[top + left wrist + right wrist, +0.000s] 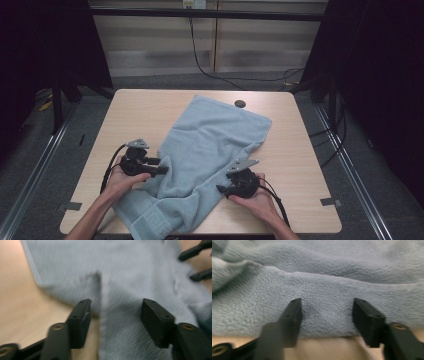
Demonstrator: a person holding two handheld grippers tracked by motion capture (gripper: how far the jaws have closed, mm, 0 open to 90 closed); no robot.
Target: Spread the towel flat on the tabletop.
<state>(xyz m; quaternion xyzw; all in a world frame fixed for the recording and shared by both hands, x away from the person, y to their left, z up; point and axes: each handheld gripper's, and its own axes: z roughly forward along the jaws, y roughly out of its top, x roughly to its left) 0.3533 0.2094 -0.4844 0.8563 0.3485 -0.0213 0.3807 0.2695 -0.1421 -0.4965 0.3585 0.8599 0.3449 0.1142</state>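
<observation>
The soft, fuzzy, light blue towel (210, 150) lies rumpled and slanted across the middle of the smooth, pale wood table (140, 107), with a woven pattern band at its near end, which lies right at the table's front edge. Bare wood shows on both sides of the towel. The left gripper (161, 166) at the towel's left edge and the right gripper (221, 189) at its right edge both have their 2 hard black jaws spread apart, pinching nothing.

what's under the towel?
The towel lies rumpled on the wooden table, bare wood all round. Its folds hide whatever might sit beneath; no lump suggests anything.
</observation>
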